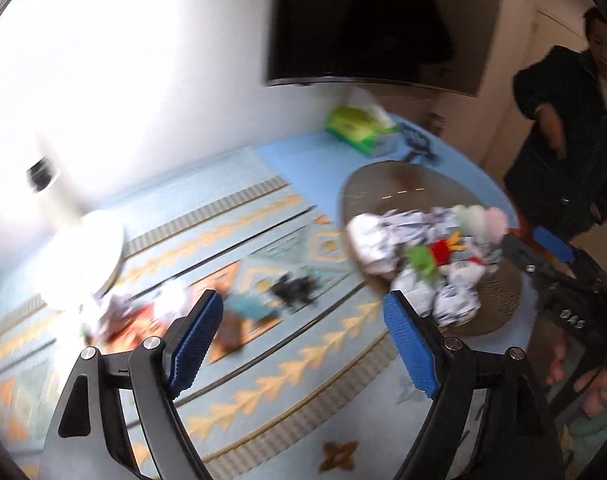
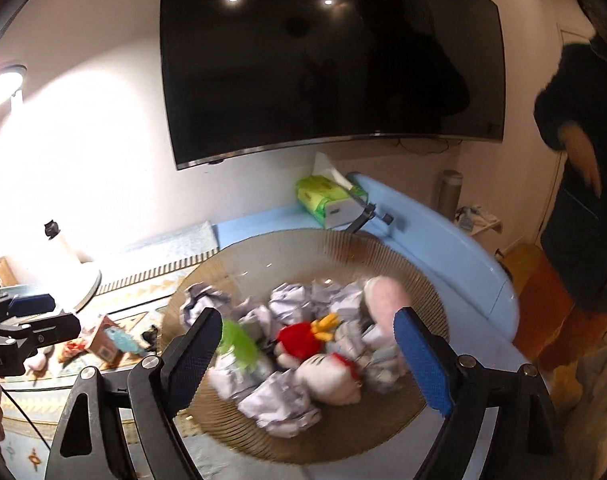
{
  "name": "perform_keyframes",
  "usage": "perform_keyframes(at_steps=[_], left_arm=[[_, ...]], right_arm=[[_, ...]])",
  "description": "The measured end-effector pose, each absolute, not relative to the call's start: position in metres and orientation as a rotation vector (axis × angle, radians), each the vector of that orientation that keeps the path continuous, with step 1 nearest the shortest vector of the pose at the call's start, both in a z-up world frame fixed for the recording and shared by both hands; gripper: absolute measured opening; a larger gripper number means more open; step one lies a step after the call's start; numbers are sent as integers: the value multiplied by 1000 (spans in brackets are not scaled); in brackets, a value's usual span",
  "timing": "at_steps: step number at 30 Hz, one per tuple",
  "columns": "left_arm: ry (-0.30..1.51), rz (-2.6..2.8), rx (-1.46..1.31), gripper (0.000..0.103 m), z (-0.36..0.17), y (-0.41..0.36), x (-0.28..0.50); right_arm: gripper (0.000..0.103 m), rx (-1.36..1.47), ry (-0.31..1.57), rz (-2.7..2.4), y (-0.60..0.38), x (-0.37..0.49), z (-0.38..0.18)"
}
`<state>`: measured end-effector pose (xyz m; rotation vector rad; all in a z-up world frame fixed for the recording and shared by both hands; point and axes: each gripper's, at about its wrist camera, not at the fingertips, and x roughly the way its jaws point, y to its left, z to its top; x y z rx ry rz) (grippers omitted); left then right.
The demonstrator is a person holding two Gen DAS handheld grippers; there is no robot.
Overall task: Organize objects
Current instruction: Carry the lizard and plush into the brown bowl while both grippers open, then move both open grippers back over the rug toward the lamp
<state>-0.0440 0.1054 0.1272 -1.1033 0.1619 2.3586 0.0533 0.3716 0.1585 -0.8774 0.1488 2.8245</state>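
Plate (image 2: 383, 248) is sitting on patterned mat (image 1: 303, 340), serving as collection point: crumpled paper balls (image 2: 279, 400) and small plush toys (image 2: 303, 338) are piling in its centre. Right gripper (image 2: 307, 356) is hovering over pile, fingers spread, gripping nothing. Left gripper (image 1: 303, 344) is pointing at mat beside plate, fingers likewise spread and empty. Stray items (image 1: 255, 304) are lying on mat left of plate, likely awaiting pickup.

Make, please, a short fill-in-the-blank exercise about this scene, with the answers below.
1. The crumpled white paper balls and small plush toys lie in a round ribbed brown ____.
2. The jaws of the right gripper stand ____, with nothing between the pads.
3. The green tissue box stands below a large black ____ on the wall.

Missing words: bowl; open; television
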Motion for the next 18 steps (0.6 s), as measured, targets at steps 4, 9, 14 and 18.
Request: perform_keyframes(at_steps=[4, 9, 14, 18], left_arm=[[87, 2449, -1249, 82, 109, 66, -39], [-19, 2482, -1411, 82, 79, 39, -34], [-47, 2463, -1436, 82, 74, 33, -33], [-41, 2445, -1436, 82, 72, 37, -33]], right_arm=[[87, -974, 196, 2825, 345, 62, 153], [87, -1116, 190, 2858, 311, 71, 134], [87, -1173, 200, 2908, 292, 68, 127], [87, -1208, 203, 2926, 283, 69, 123]])
